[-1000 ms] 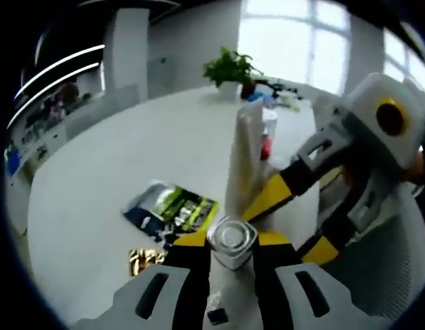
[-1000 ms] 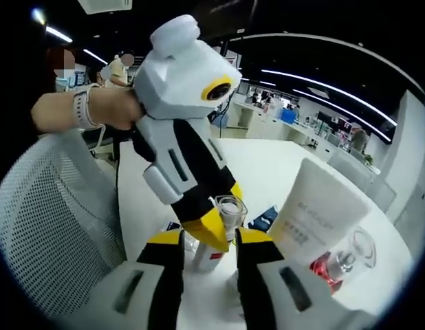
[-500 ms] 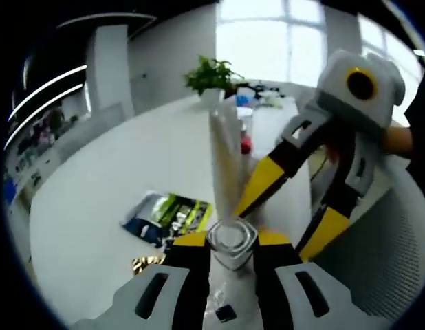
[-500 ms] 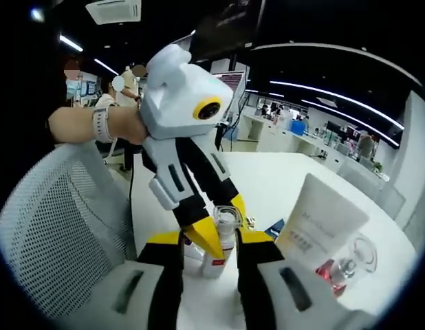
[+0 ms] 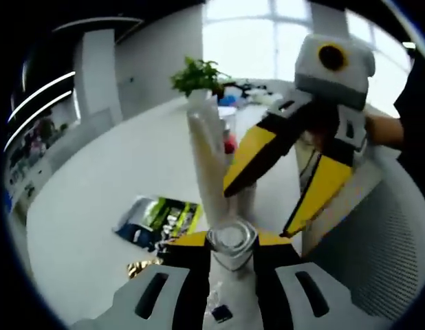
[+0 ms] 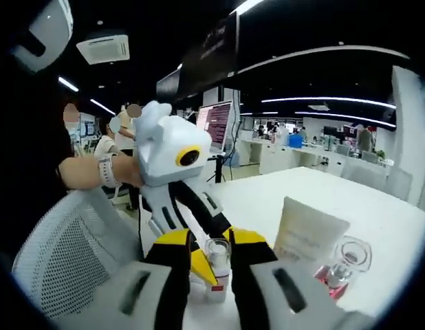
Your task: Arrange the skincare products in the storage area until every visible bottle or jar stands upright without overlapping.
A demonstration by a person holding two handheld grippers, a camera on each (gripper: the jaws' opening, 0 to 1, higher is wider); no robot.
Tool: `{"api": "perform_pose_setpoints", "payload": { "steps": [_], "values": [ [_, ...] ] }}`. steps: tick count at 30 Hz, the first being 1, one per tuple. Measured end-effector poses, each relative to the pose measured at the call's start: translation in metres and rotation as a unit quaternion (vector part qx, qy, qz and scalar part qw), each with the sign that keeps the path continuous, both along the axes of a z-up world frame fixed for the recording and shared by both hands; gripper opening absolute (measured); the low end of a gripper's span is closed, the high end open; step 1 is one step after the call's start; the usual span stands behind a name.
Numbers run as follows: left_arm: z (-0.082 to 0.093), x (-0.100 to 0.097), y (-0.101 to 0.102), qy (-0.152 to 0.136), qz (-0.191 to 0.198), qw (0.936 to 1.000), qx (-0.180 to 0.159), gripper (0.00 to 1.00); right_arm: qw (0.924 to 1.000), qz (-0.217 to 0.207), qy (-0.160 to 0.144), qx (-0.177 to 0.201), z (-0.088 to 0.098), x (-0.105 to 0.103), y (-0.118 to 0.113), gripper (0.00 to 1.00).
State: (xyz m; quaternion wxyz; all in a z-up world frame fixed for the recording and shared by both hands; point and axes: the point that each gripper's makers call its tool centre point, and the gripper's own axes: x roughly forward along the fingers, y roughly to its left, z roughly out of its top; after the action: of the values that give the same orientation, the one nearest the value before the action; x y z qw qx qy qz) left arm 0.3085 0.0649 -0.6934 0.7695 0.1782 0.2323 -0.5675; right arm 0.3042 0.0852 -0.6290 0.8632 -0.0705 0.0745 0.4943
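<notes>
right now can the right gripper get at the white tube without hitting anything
Probably yes. The right gripper is open and sits beside the white tube, with bare table around it; the left gripper and its clear-capped bottle crowd only the other side.

Past my left jaws I see a white surface (image 5: 95, 199), a potted plant (image 5: 194, 74) before bright windows (image 5: 247, 38). Beyond my right jaws: dark ceiling with light strips (image 6: 315, 51), an air vent (image 6: 102, 48), probably desks far off, a mesh chair (image 6: 61, 247) beside.
</notes>
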Motion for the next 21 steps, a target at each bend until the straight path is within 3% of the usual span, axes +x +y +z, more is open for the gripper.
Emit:
{"api": "perform_pose_setpoints", "payload": {
  "steps": [3,9,12,21],
  "values": [
    [-0.001,-0.003,-0.003,0.003,-0.012,0.9999,-0.001,0.2,0.9993,-0.008,0.002,-0.036,-0.012,0.005,-0.003,0.23],
    [-0.001,-0.01,-0.008,-0.012,-0.045,0.9989,0.002,0.2,0.9984,0.002,0.014,-0.055,-0.023,0.003,0.002,0.2],
    [-0.001,-0.014,-0.01,-0.007,-0.057,0.9984,-0.001,0.2,0.9987,-0.007,0.018,-0.047,-0.02,0.005,0.0,0.2],
    [0.0,-0.013,-0.014,-0.027,-0.071,0.9971,-0.009,0.21,0.9982,-0.019,0.026,-0.051,-0.025,0.011,-0.004,0.21]
  ]
}}
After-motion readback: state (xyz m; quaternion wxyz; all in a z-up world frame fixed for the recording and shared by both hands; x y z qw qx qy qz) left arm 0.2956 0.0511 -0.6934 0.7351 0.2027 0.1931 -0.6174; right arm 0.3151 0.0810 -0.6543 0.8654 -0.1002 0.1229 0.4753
